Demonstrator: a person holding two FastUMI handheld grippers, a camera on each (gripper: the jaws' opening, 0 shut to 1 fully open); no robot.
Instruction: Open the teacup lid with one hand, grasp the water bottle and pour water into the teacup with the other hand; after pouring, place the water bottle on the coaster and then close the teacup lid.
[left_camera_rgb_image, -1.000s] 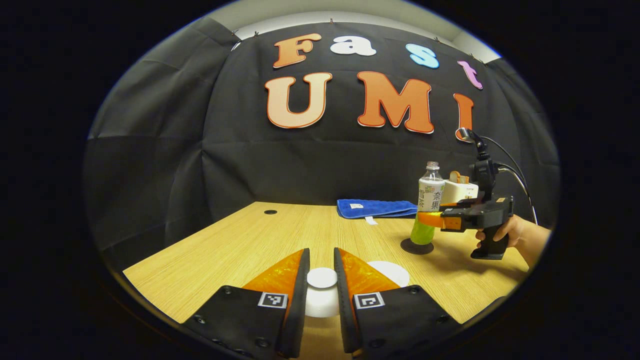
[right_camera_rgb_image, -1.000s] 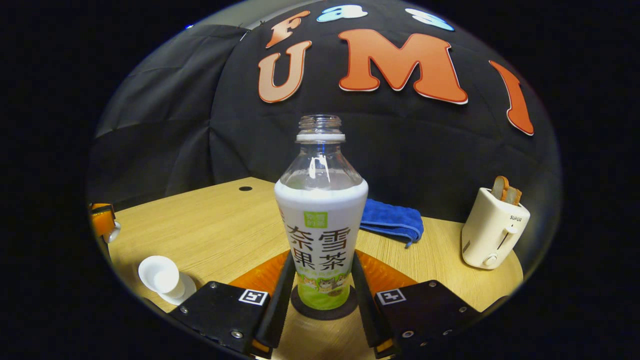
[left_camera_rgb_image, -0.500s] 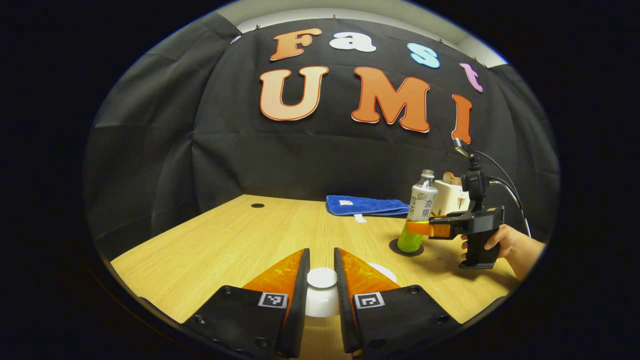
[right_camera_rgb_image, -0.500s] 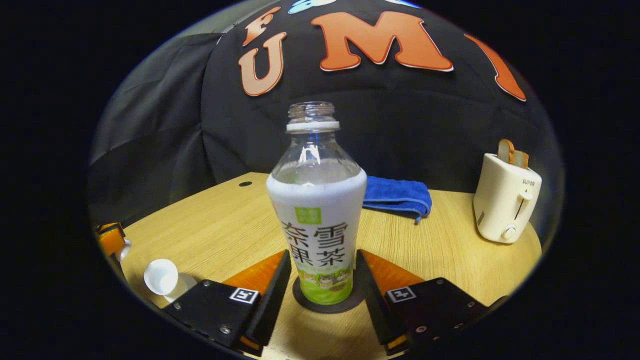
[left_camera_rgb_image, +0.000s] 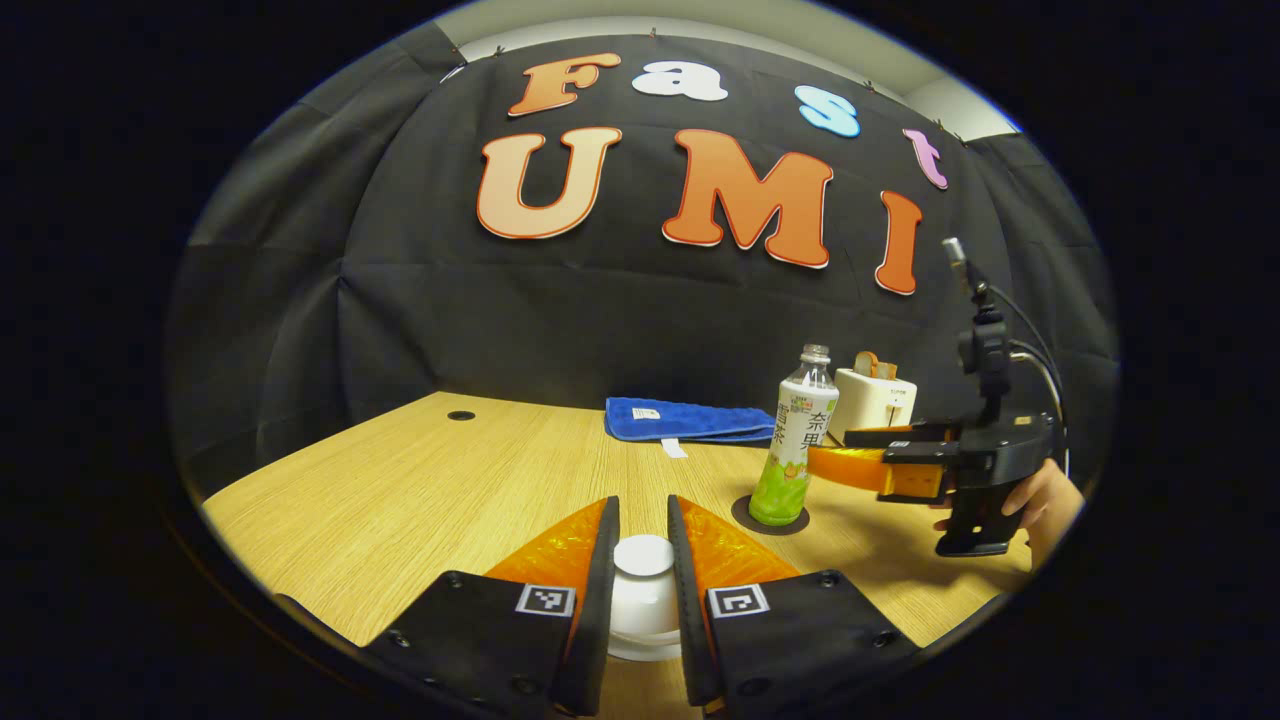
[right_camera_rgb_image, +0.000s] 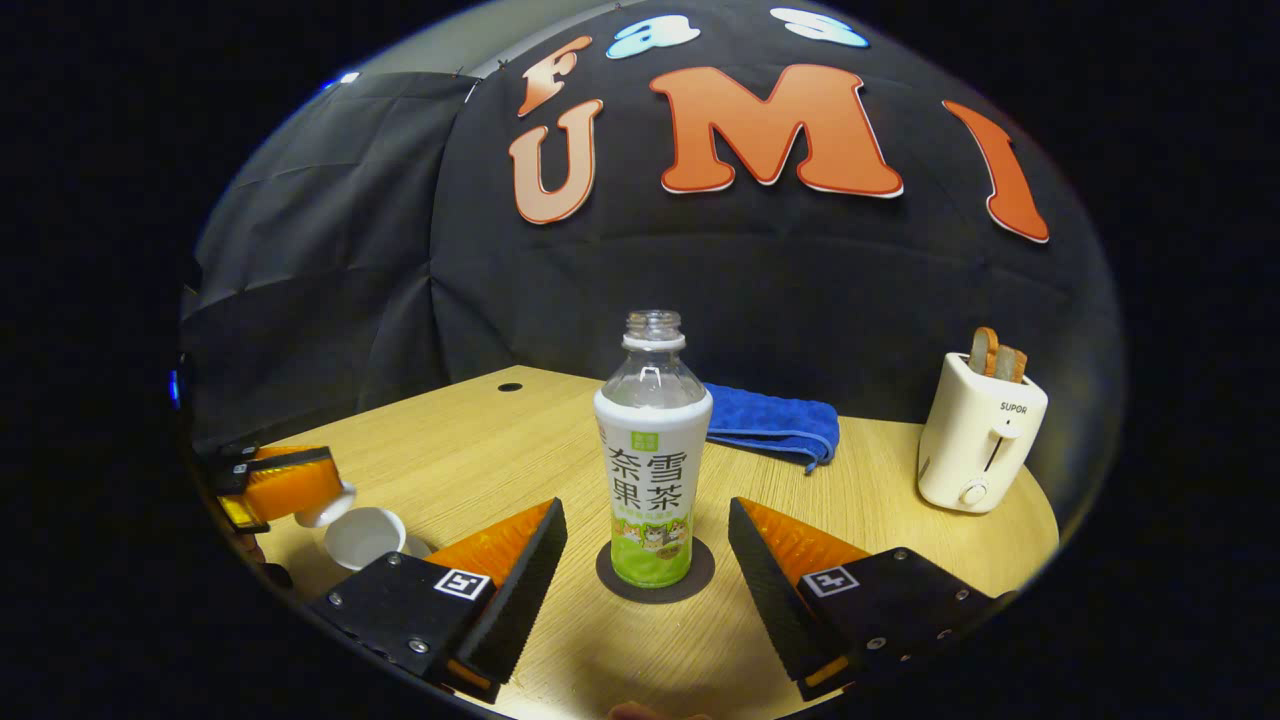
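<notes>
Water bottle (right_camera_rgb_image: 651, 455) is stood upright on the coaster (right_camera_rgb_image: 655, 575), released by the wide-open right gripper (right_camera_rgb_image: 648, 538). Teacup lid (left_camera_rgb_image: 643, 556) is clamped in the left gripper (left_camera_rgb_image: 643, 545), apparently just beside the teacup (right_camera_rgb_image: 366, 535); capping it is called for next.

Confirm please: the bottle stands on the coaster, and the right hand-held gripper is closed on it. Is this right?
Not quite. The right gripper view shows the right hand-held gripper open, its fingers apart from the bottle. The bottle does stand on the coaster.
</notes>
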